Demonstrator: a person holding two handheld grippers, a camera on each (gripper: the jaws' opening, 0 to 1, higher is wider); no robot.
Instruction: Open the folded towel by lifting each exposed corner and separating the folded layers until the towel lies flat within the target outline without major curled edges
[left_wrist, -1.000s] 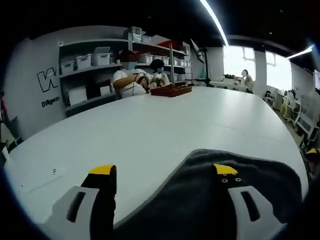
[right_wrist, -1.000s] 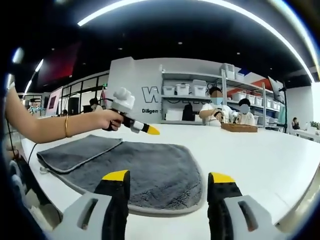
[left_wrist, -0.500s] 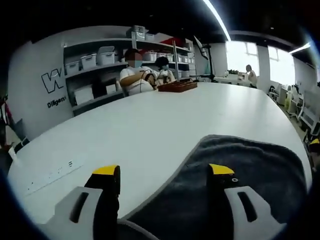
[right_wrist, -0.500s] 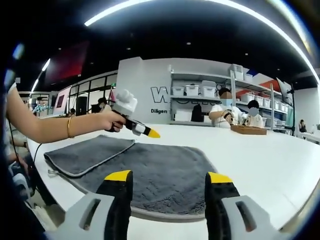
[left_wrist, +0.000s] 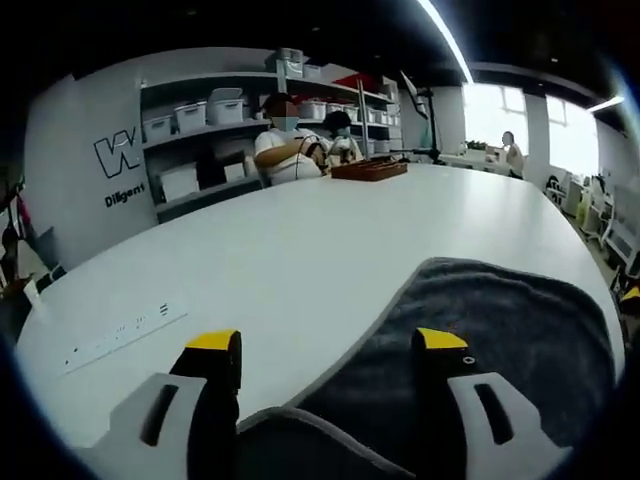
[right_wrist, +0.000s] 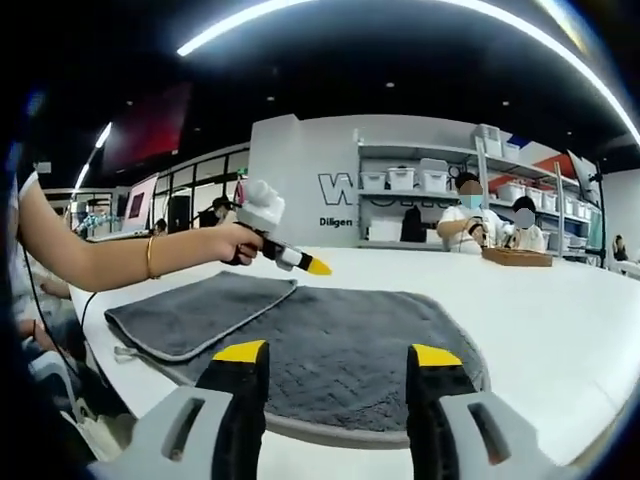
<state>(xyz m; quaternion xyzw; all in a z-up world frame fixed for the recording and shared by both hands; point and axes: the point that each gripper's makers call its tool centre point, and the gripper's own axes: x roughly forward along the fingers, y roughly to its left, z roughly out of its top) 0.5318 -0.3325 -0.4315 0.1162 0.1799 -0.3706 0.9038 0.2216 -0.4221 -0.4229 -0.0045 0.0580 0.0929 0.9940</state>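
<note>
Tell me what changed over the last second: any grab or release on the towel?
No grab or release. Both cameras shifted a little; the left gripper still hovers above the grey towel, and the right gripper stays open. The folded flap still lies over the towel, unmoved.

Grey fingers (right_wrist: 240, 420), yellow tips; gold bangle (right_wrist: 150, 257).
</note>
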